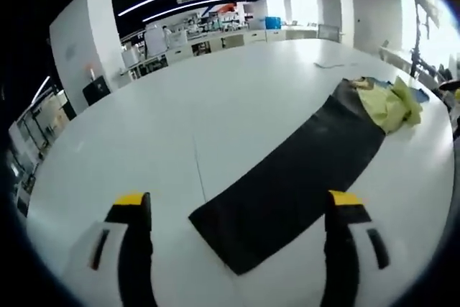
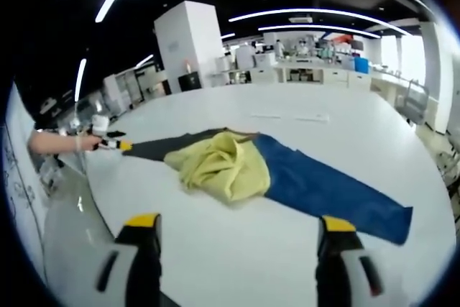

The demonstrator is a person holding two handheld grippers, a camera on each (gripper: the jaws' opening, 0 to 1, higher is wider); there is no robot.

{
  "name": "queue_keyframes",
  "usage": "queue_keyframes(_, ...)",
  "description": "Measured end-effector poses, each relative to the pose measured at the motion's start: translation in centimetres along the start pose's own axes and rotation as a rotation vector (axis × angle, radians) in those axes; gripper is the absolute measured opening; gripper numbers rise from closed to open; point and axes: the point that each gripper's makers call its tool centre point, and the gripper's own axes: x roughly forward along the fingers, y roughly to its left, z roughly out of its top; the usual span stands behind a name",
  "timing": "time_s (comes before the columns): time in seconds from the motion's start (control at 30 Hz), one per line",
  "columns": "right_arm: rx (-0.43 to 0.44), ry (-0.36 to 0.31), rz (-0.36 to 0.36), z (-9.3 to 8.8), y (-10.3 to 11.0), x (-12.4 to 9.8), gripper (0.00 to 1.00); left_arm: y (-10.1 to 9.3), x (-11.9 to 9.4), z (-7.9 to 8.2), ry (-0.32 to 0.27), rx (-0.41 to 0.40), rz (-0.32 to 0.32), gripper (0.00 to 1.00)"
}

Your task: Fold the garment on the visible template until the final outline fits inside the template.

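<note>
On the white table in the left gripper view, the long dark template ran from just ahead of your jaws away to the far right, and the crumpled yellow garment sat bunched on its far end. Your left gripper was spread wide and held nothing, hovering above the near end of the mat. The garment lay well apart from it, up the strip's full length. To do this step well, you would have needed to carry that gripper along the mat to the heap before closing on anything.

Across the right gripper view, the same garment lay much nearer, ahead and slightly left of your right gripper, whose jaws also stood apart and empty. The template looked blue from this side and stretched off to the right, with its darker end reaching left. At the far left a hand held the other gripper near that end. I judged the cloth had to be spread flat first: you should have pinched an edge or corner, not the middle of the bundle, and kept it over the mat.
</note>
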Motion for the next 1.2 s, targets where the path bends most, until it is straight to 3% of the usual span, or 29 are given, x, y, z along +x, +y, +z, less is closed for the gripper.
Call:
queue_keyframes(0.1,-0.009,-0.001,0.002,0.1,-0.2,-0.3,0.9,-1.0,-0.4,1.1,-0.026,0.018,-0.051,0.99)
queue_keyframes(0.13,-0.009,-0.003,0.0,0.1,-0.4,-0.4,0.9,-1.8,-0.5,1.7,-0.058,0.063,-0.093,0.99)
queue_keyframes(0.2,-0.012,-0.009,-0.001,0.3,-0.5,-0.7,0.9,-2.8,-1.0,2.2,-0.064,0.103,-0.113,0.99)
queue_keyframes(0.43,-0.024,-0.005,0.002,0.2,-0.7,-0.9,0.9,-5.9,-2.2,3.8,-0.125,0.078,-0.244,0.99)
queue_keyframes(0.8,-0.04,0.007,0.015,0.3,-0.7,-0.4,0.9,-11.3,-3.1,8.1,-0.208,0.137,-0.343,0.92)
queue_keyframes(1.2,-0.063,0.019,0.036,0.5,-0.7,0.1,0.9,-19.1,-2.6,10.3,-0.244,0.211,-0.472,0.88)
